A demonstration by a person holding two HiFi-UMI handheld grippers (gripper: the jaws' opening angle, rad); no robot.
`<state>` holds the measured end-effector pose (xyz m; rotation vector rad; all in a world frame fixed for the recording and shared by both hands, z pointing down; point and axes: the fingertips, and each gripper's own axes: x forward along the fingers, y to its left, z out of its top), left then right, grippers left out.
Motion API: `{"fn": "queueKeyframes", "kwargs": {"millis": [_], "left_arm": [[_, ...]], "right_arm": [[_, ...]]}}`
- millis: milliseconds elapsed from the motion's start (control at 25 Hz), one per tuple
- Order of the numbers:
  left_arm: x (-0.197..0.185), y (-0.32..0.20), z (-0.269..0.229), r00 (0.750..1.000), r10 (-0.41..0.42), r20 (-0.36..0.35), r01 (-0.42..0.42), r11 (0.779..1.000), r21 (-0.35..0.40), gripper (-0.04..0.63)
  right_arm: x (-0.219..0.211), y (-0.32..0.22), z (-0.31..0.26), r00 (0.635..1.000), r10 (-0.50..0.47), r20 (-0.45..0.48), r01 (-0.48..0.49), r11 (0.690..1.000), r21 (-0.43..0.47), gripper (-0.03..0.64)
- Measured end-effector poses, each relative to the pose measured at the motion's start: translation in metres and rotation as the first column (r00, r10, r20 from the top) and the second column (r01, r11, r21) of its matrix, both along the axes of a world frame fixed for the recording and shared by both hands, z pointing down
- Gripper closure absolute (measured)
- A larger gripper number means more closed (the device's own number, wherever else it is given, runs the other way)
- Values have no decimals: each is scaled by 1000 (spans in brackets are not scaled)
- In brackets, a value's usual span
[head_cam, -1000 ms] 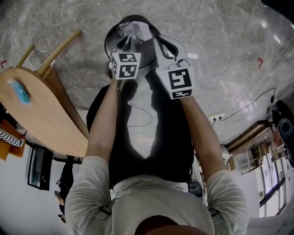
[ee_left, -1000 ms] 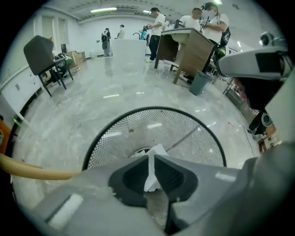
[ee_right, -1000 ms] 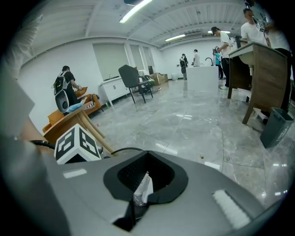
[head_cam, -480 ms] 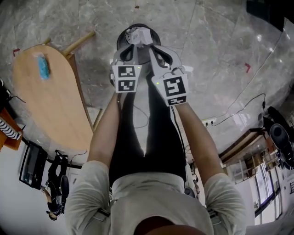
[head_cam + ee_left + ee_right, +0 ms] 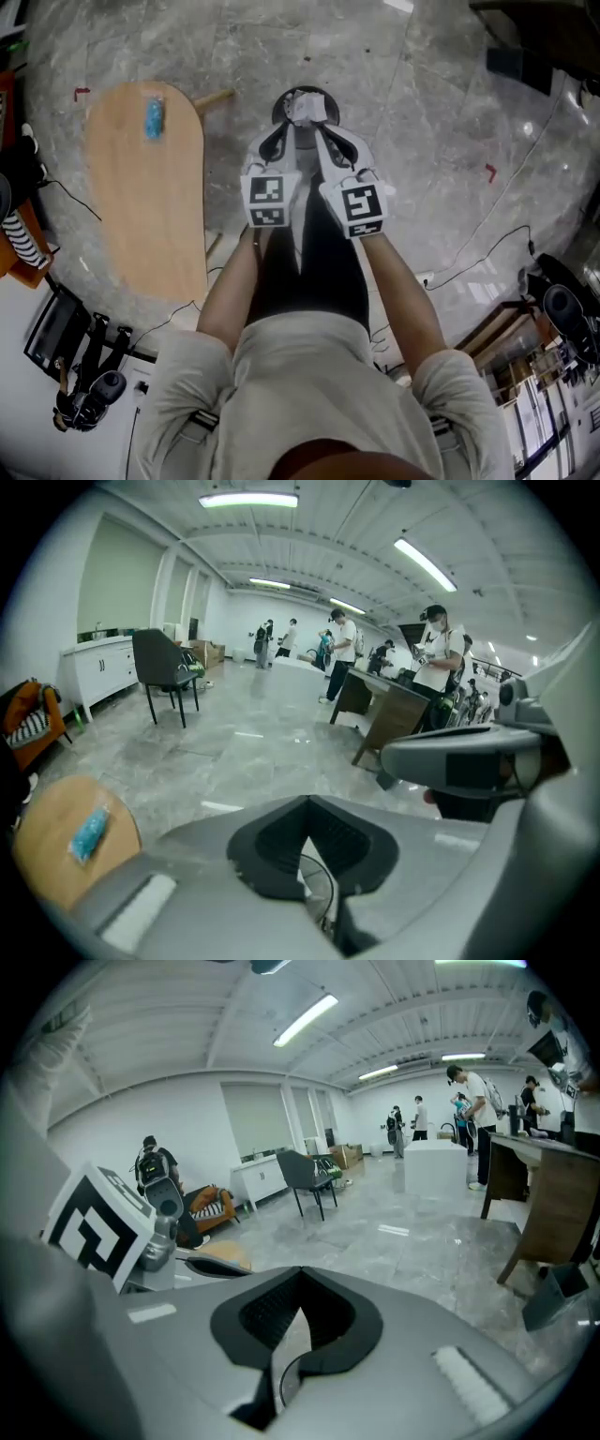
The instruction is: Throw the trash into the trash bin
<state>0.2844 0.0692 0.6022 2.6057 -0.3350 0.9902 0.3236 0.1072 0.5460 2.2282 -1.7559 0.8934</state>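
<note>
An open-plan office hall is indicated by ceiling strip lights [image 5: 248, 499], a black chair [image 5: 161, 663] and polished stone floor [image 5: 253, 752].

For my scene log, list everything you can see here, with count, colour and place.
bin: one, black, on the floor beyond the gripper tips
trash: some, white, in the bin
table: one, wooden, left of the bin
packet: one, blue, on the table
chair: one, black, far across the floor
people: several, mostly white tops, background
left gripper: grey, shut, empty
right gripper: grey, shut, empty
</note>
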Motion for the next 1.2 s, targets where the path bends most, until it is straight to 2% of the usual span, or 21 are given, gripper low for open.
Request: {"fn": "queueKeyframes", "kwargs": {"millis": [360,480,600,760,880,1040,1200], "left_arm": [[5,-12,-174,981,-31,-193,45,997,70,577],[0,-16,-230,965,-15,-260,43,994,102,577],[-15,-3,-271,951,-6,-310,52,989,141,577],[-22,2,-314,929,-36,-369,94,985,141,577],[-14,-1,-335,919,-8,-394,81,982,170,577],[-10,-1,-350,902,12,-431,74,980,183,578],[-8,0,-357,899,16,-439,77,978,193,578]], "right_arm": [[-2,-17,-158,995,18,-102,-5,992,124,609],[-11,-29,-210,984,-19,-176,48,985,164,609],[-25,-18,-247,975,-43,-216,84,980,181,609],[-23,-8,-286,967,-14,-255,76,969,235,609],[-18,-10,-304,967,9,-256,62,962,265,609],[-19,-9,-318,962,26,-273,60,952,301,609],[-15,-6,-325,962,39,-270,51,947,316,609]]}}
